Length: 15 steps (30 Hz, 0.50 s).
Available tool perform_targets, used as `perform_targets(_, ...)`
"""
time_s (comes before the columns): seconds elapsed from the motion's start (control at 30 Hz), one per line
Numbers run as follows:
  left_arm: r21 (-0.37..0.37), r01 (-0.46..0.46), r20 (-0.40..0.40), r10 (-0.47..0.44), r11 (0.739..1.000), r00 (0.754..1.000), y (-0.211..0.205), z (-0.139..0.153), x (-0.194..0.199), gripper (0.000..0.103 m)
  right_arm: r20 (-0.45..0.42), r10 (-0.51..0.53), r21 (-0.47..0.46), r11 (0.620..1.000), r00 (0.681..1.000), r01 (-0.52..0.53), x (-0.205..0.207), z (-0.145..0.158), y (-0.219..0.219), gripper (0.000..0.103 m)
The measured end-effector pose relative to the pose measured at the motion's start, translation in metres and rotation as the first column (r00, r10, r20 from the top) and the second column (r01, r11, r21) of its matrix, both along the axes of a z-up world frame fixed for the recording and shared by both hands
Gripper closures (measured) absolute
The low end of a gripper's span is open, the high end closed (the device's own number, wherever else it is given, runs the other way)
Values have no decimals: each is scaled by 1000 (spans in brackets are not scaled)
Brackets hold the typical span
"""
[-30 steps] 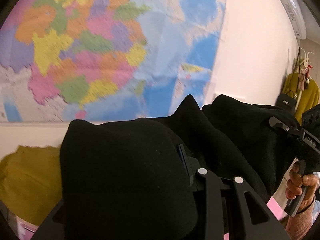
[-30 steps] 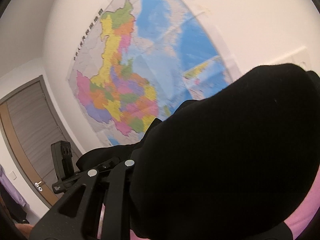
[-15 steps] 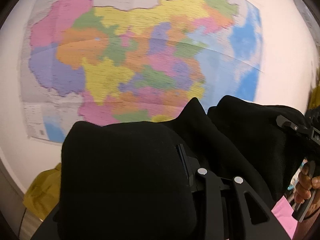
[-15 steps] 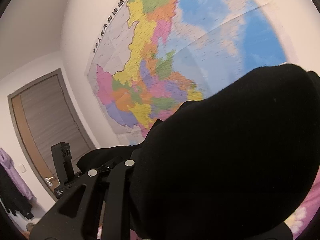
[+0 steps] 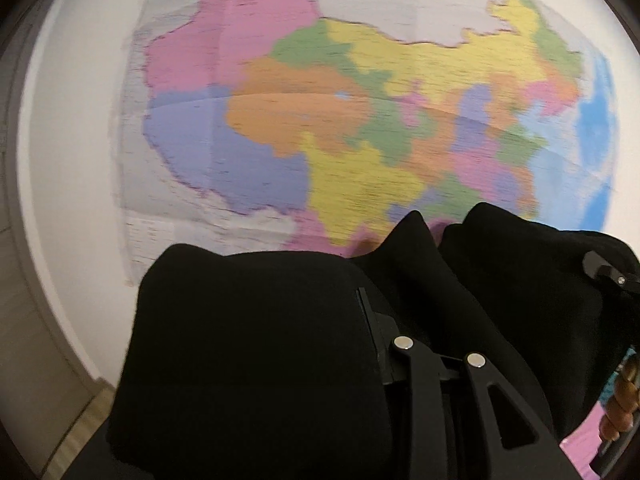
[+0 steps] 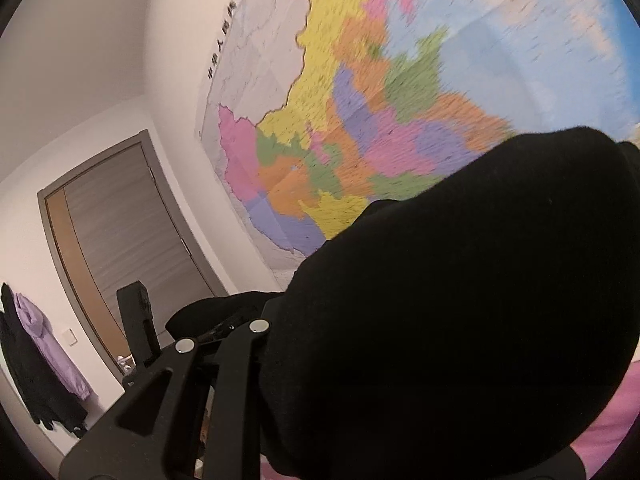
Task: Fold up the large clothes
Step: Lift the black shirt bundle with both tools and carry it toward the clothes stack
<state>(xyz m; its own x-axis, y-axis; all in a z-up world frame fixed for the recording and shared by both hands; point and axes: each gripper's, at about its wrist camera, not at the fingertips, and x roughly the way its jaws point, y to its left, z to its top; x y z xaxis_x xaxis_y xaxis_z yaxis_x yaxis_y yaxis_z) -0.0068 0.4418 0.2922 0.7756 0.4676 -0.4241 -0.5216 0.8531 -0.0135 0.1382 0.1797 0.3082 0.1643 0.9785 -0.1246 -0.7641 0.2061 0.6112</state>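
black garment (image 5: 256,352) strung sideways btwn left gripper (image 5: 360,320) & right gripper (image 6: 276,312), both clamped on cloth, jaws near-shut, equally near.

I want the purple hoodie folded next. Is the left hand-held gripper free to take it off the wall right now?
Probably not: the left hand-held gripper is shut on the black fleece garment, and the purple hoodie hangs well beyond it.

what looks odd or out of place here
Mainly the black fabric garment: it is draped in a bunched mound over the left hand-held gripper and the right hand-held gripper, hiding their fingertips. The colourful paper wall map shows fold creases.
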Motion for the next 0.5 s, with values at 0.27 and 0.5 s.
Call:
perform_targets(0.27, -14, -227, -4, 227, 974, 974, 104, -28, -10, 74, -21, 67, 3, 998, 998, -67, -17, -60, 81, 83)
perform_targets(0.5, -174, -411, -317, 345, 895, 884, 193, -177, -30, 75, -297, 175, -302, 915, 939, -266, -45, -206, 123, 64)
